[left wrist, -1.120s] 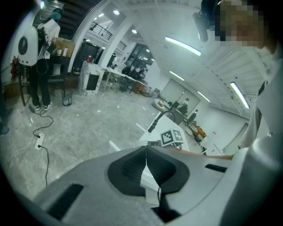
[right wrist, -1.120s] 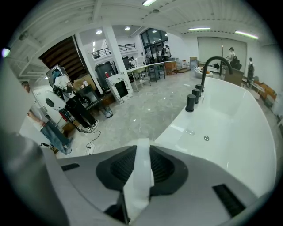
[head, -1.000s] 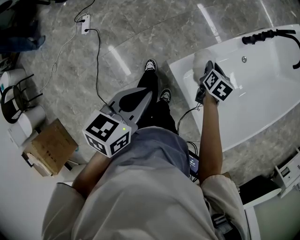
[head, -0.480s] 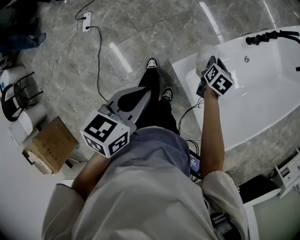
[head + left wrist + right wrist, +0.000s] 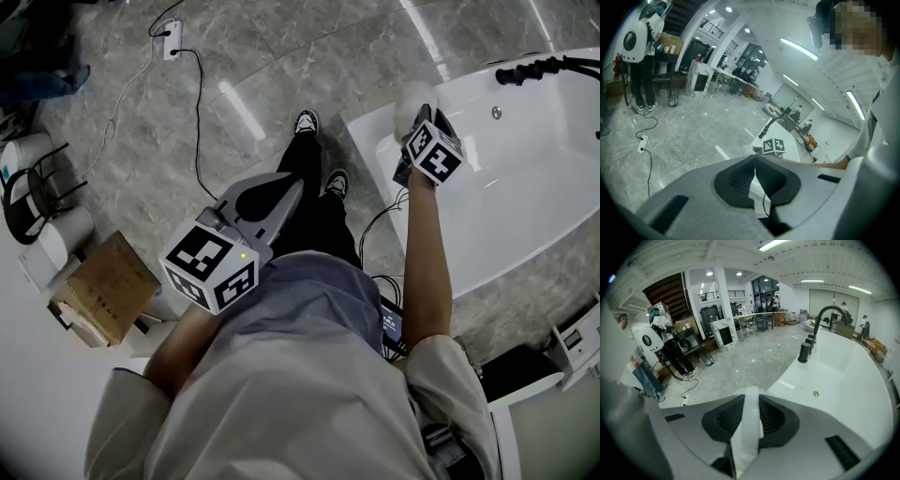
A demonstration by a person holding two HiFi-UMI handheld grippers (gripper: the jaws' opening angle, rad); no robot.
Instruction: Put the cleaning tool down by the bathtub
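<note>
The step in hand was judged to be the set-down itself. The right claw (image 5: 751, 403) was clamped on the cleaning tool (image 5: 746, 437), whose white handle was pinched between the pads. Its pale head projected past the jaw tips and was too blurred to detail. From the head view, claw and tool hung over the corner of the bathtub (image 5: 364, 129), at the end well apart from the black tap (image 5: 525, 70). The tool was not yet resting on the rim or on the floor (image 5: 281, 75). For a sound placement, the tool should be lowered until its head bears on a surface just beside the bathtub wall. The jaws should be parted only then, and the claw drawn back along the handle line. The left claw (image 5: 754, 157) was closed on nothing, well apart from the bathtub.
</note>
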